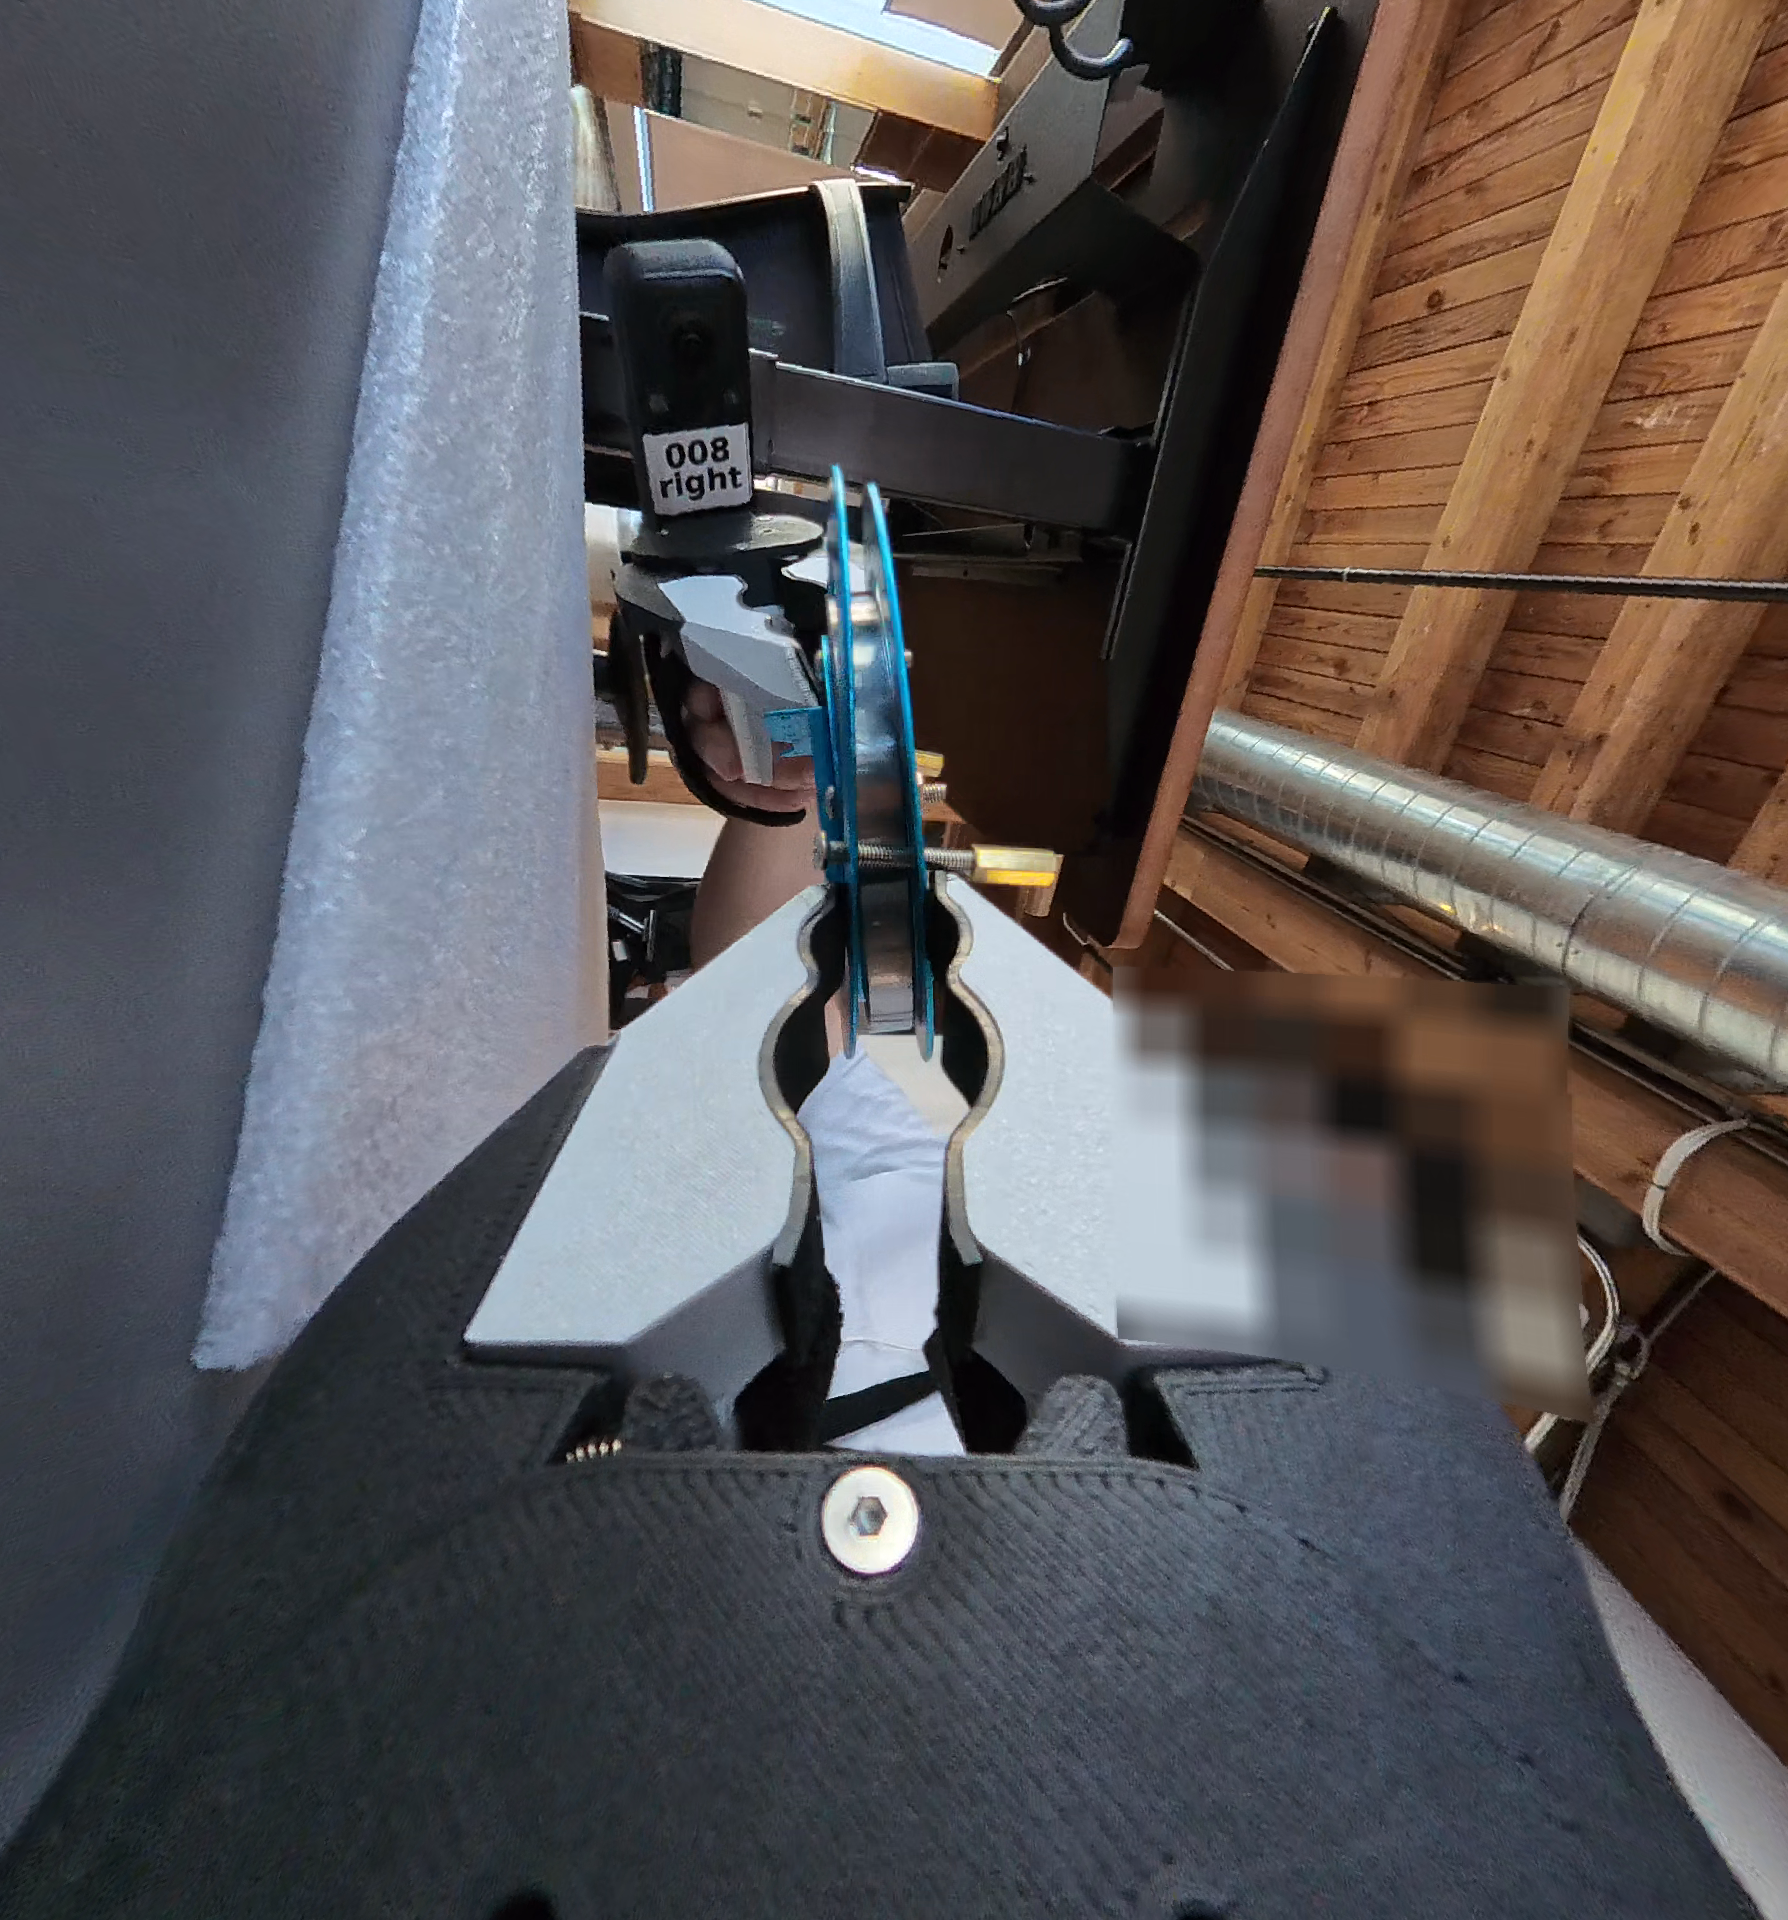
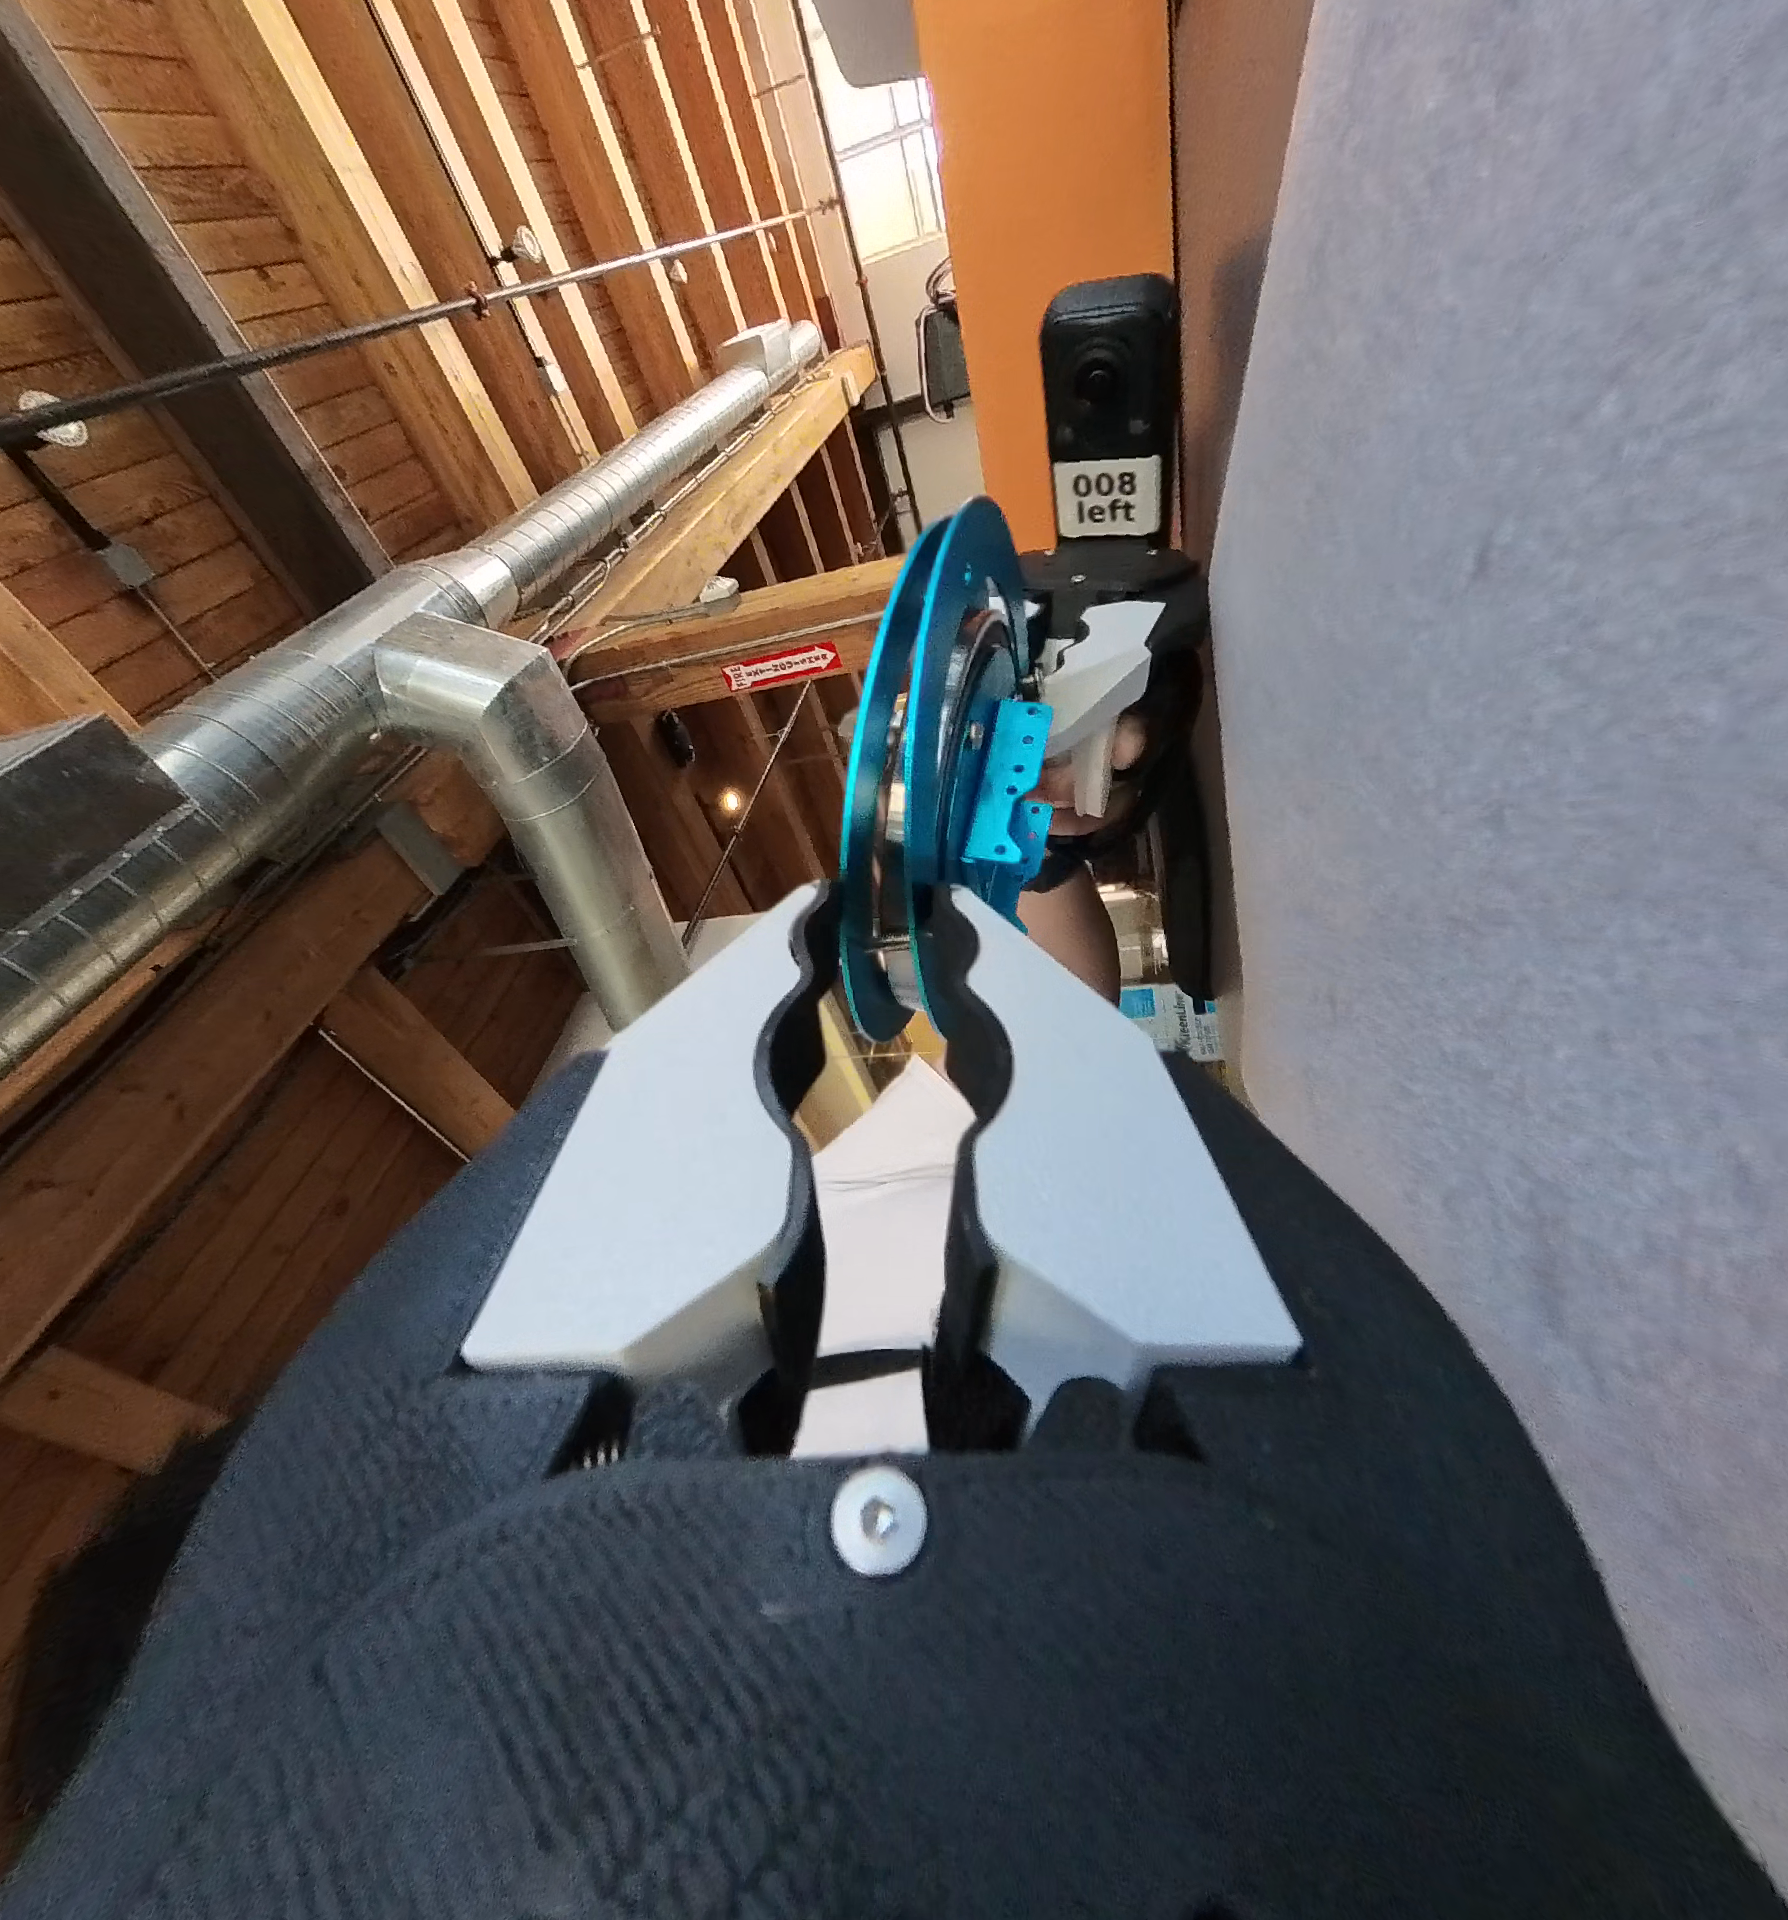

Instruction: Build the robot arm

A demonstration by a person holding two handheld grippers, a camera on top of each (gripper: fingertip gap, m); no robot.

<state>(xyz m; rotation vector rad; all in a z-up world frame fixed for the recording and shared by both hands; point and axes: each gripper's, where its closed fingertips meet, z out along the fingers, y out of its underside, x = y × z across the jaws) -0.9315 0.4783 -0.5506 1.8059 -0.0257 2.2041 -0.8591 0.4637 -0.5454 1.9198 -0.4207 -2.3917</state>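
Observation:
A blue metal disc assembly [image 1: 859,727] has two round blue plates with a silver part between them, threaded rods and a brass spacer [image 1: 1015,864]. It is held up in the air, edge-on to both views. My left gripper [image 1: 882,914] is shut on its near rim. My right gripper [image 1: 802,649] grips the far side, with a hand behind it. In the right wrist view, my right gripper [image 2: 885,914] is shut on the lower rim of the assembly [image 2: 905,748]. There my left gripper [image 2: 1051,665] holds it near a blue bracket [image 2: 1009,790].
A grey felt panel [image 1: 142,623] with a white foam edge [image 1: 433,623] stands close beside the grippers; it also shows in the right wrist view [image 2: 1544,727]. Wooden beams and a silver duct [image 1: 1492,883] lie beyond. An orange column [image 2: 1056,208] is behind the left gripper. My right fingertips sit around 8 cm from my left ones.

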